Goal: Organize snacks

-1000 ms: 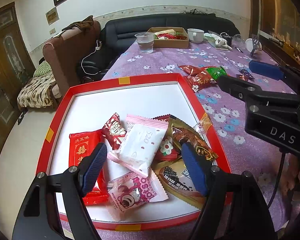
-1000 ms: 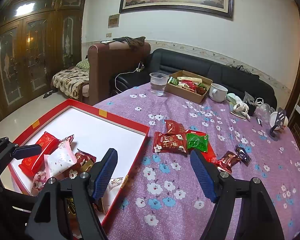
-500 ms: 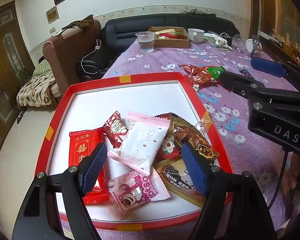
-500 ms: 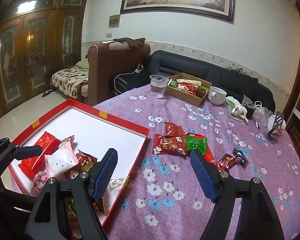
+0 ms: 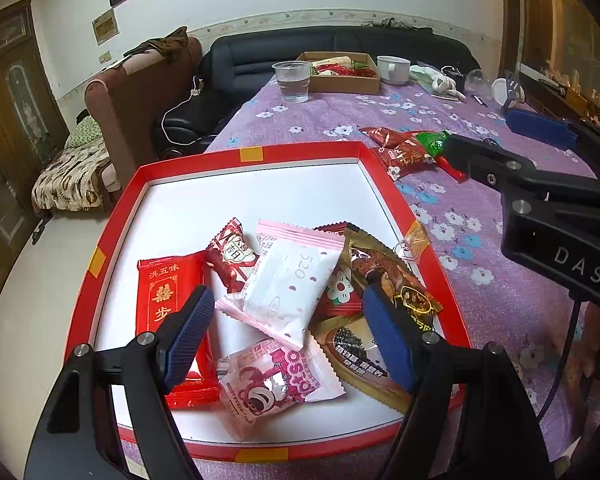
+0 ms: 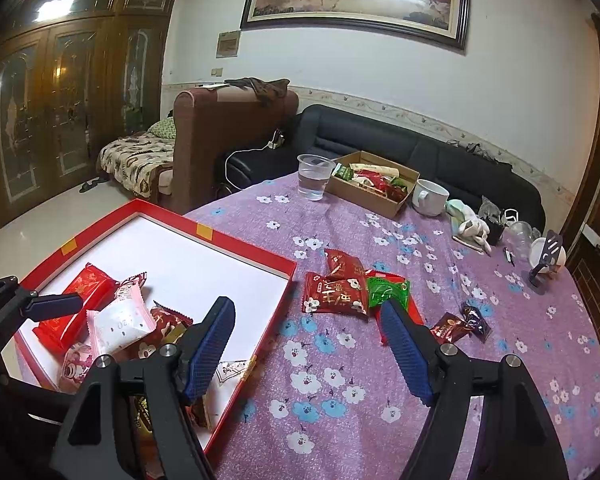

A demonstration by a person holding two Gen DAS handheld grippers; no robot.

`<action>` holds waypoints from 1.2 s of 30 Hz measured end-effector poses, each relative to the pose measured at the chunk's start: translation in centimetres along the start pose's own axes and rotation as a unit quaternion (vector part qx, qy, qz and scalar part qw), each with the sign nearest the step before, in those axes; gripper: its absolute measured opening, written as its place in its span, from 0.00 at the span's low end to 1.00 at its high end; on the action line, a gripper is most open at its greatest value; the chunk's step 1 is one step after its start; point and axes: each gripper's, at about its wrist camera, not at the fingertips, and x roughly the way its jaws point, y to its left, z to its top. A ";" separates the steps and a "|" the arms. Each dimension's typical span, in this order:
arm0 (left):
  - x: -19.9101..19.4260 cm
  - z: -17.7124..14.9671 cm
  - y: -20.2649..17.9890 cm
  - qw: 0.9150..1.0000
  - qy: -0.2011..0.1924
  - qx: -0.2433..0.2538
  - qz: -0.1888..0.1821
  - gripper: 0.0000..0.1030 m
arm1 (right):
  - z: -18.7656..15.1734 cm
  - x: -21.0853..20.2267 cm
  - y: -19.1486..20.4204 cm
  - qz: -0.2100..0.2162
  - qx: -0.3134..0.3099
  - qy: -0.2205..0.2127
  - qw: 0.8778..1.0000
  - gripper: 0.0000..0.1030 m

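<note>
A red-rimmed white tray (image 5: 256,154) (image 6: 204,232) holds several snack packets: a red one (image 5: 162,296), a pink-white one (image 5: 290,280), a pink bear one (image 5: 272,384) and brown ones (image 5: 396,280). My left gripper (image 5: 288,336) is open and empty, hovering above these packets. My right gripper (image 6: 308,344) is open and empty over the purple cloth, short of loose snacks: red packets (image 6: 338,294), a green one (image 6: 388,290) and small dark ones (image 6: 460,324). It also shows in the left wrist view (image 5: 512,148).
Far down the purple flowered tablecloth (image 6: 380,360) stand a plastic cup of water (image 6: 314,176), a cardboard box of snacks (image 6: 374,184), a white mug (image 6: 430,196) and small clutter (image 6: 500,224). A sofa and an armchair lie beyond the table.
My right gripper has drifted slightly forward toward the loose snacks. My left gripper has barely moved over the tray. Nothing was picked up or released.
</note>
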 end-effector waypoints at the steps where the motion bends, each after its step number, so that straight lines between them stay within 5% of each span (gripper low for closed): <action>1: 0.0 0.0 0.0 1.000 0.000 0.000 0.000 0.75 | 0.0 0.0 0.0 0.000 0.000 0.000 1.000 0.75; 22: 0.2 -0.2 0.6 1.000 0.001 -0.009 -0.003 0.75 | 0.5 -0.1 0.6 -0.013 -0.015 -0.006 1.000 0.76; 29: 0.1 -0.3 1.0 1.000 0.001 -0.013 -0.007 0.75 | 0.9 0.2 -0.5 -0.083 -0.003 0.010 0.996 0.80; 36: 0.1 -0.4 1.0 1.000 0.000 -0.014 -0.009 0.75 | 0.8 -0.9 -5.6 -0.106 0.078 0.003 0.991 0.80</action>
